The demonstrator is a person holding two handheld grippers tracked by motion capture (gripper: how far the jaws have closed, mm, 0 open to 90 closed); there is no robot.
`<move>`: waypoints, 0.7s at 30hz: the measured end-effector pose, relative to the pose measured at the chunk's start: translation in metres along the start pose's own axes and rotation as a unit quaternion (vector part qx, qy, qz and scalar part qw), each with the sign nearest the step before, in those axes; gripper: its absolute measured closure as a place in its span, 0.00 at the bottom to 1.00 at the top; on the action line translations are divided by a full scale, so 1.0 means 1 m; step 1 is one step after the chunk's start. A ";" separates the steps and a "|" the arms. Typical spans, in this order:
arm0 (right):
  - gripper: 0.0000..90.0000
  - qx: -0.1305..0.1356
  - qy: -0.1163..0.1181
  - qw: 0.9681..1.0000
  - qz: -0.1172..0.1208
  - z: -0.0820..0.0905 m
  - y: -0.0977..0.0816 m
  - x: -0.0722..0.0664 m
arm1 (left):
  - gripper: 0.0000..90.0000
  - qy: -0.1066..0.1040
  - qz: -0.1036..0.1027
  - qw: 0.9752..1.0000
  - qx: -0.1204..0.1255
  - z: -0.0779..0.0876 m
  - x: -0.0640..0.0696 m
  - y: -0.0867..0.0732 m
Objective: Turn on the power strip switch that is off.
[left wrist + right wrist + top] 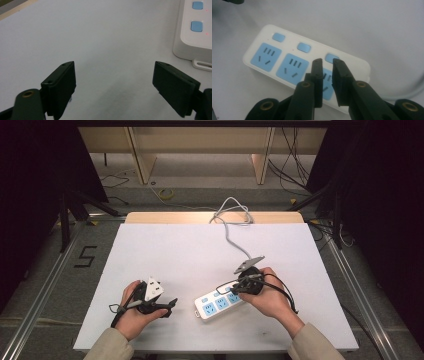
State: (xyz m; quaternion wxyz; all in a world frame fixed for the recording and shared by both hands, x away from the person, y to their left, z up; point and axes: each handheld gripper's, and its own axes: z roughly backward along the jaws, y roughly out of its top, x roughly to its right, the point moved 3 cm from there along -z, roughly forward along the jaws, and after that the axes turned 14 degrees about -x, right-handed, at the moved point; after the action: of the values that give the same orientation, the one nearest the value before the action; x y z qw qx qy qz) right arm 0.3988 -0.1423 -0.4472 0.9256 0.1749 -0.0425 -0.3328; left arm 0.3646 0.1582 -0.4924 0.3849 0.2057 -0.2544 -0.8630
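Observation:
A white power strip (212, 306) with three blue sockets and three blue switches lies on the white table (190, 255), front centre. Its grey cable (232, 237) runs to the far edge. My right gripper (235, 290) hovers over the strip's right end. In the right gripper view its jaws (327, 61) stand a narrow gap apart, just above the third switch (331, 58), with nothing between them. My left gripper (167, 307) rests left of the strip, pointing toward it. Its jaws (113, 66) are wide open over bare table, with the strip's end (190, 42) at the right.
The cable coils (232, 212) at the table's far edge, over a wooden strip. Beyond lie grey floor, loose wires and shelving legs. A black "5" (85, 256) is marked on the floor at the left.

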 end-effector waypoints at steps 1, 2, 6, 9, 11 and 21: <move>0.87 0.004 -0.002 1.000 -0.003 0.002 -0.004 0.003 | 0.21 0.000 0.000 1.000 0.000 0.000 0.000 0.000; 0.86 0.006 -0.003 1.000 -0.008 0.003 -0.007 0.006 | 0.21 0.000 0.002 1.000 0.002 0.000 0.000 0.000; 0.81 0.023 -0.006 0.999 -0.028 0.008 -0.022 0.016 | 0.21 0.000 0.000 1.000 -0.002 0.000 0.000 -0.001; 0.77 0.033 -0.011 0.999 -0.041 0.012 -0.033 0.024 | 0.21 0.001 0.001 1.000 -0.002 0.000 -0.001 -0.001; 0.75 0.038 -0.014 0.998 -0.047 0.014 -0.041 0.028 | 0.21 0.001 0.002 1.000 -0.002 0.000 -0.001 -0.001; 0.62 0.060 -0.026 0.994 -0.086 0.015 -0.084 0.048 | 0.21 0.002 0.005 1.000 -0.004 0.000 -0.002 -0.003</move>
State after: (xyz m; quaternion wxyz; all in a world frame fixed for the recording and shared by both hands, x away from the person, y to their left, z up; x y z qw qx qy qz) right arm 0.3829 -0.2370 -0.4647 0.8800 0.2249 -0.0712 -0.4123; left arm 0.3639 0.1615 -0.4941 0.3910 0.2042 -0.2510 -0.8616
